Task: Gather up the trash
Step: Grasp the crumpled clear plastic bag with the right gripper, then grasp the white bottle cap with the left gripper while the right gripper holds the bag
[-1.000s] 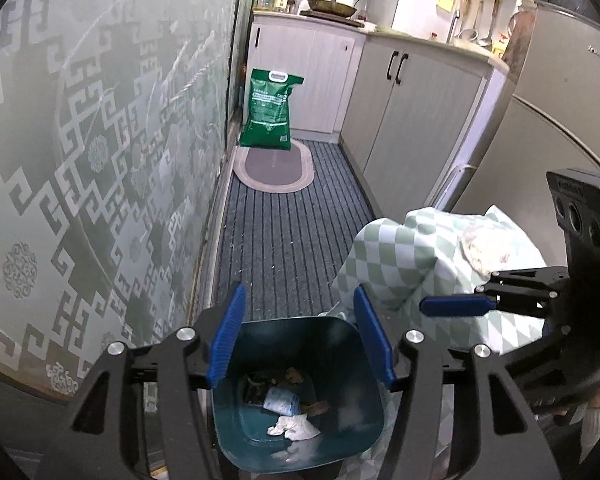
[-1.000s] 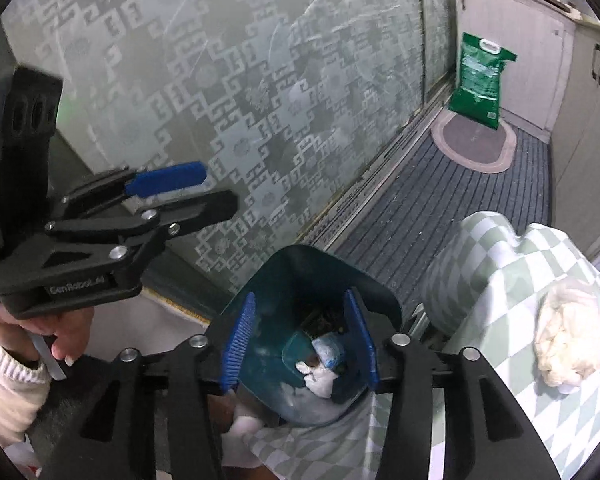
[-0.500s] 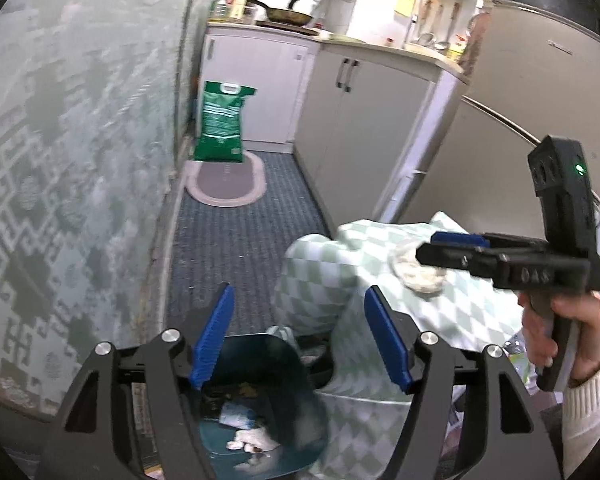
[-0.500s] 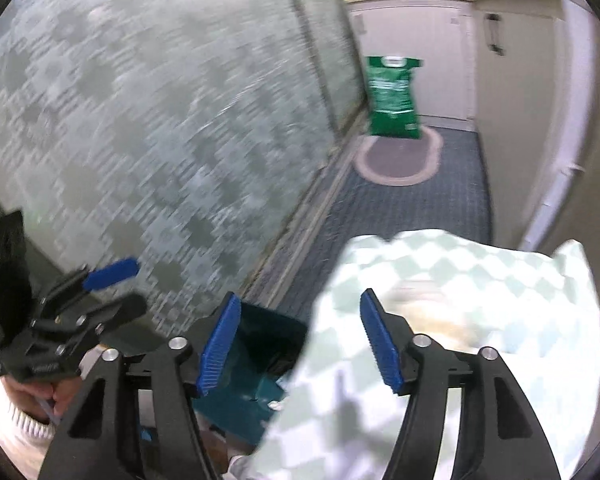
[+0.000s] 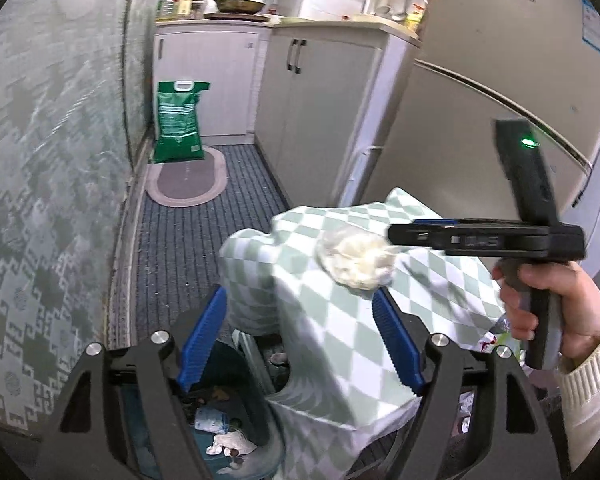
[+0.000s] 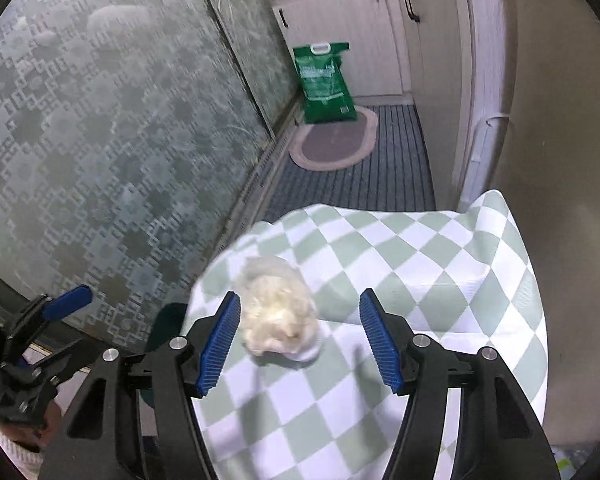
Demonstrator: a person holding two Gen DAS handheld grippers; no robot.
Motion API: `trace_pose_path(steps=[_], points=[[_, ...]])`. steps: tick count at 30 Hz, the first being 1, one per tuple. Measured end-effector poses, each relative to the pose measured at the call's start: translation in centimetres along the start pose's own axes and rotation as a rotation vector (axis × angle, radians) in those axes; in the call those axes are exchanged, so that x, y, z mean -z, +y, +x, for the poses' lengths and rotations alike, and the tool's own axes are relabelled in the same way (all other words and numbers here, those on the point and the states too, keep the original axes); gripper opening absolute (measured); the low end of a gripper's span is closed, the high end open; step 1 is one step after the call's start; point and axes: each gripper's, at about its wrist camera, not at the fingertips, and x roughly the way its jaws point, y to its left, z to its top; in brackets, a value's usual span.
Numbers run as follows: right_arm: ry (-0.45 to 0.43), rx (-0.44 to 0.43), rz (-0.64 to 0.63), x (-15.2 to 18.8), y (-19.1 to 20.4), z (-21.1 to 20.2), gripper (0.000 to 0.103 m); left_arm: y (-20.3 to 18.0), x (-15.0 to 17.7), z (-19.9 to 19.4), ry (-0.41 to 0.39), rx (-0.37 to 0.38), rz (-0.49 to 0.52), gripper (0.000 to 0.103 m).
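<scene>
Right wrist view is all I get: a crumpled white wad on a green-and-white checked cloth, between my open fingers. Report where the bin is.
Observer: The dark teal plastic bin stands on the floor, left of the green-and-white checked cloth and below its top.
Operator: List its contents.
Observer: A crumpled white tissue and a small bluish wrapper lie at the bottom.
Operator: Check my right gripper from the side.
Observer: Its tip is at the crumpled white wad; I cannot tell if they touch.

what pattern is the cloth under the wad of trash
Pale green and white diamond check on the cloth; clearest in the right wrist view.
</scene>
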Motion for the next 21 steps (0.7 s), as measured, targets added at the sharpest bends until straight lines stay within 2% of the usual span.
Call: trace_pose_path(steps=[9,11,12,14,21], points=[[0.067,0.001,-0.047,0.0,0.4,3.0,0.036,-4.3,0.7,2.6,0.063,0.049,0.097,0.082],[0.072,-0.006,-0.045,0.0,0.4,3.4,0.018,-4.9,0.9,3.0,0.072,0.062,0.108,0.082],[0.078,-0.036,-0.028,0.0,0.3,3.5,0.012,-5.2,1.0,3.2,0.078,0.065,0.116,0.082],[0.072,-0.056,-0.020,-0.2,0.3,3.2,0.006,-5.5,1.1,3.7,0.086,0.067,0.123,0.083],[0.009,-0.082,0.011,-0.8,-0.3,0.4,0.005,-6.7,0.9,5.6,0.103,0.053,0.139,0.082]])
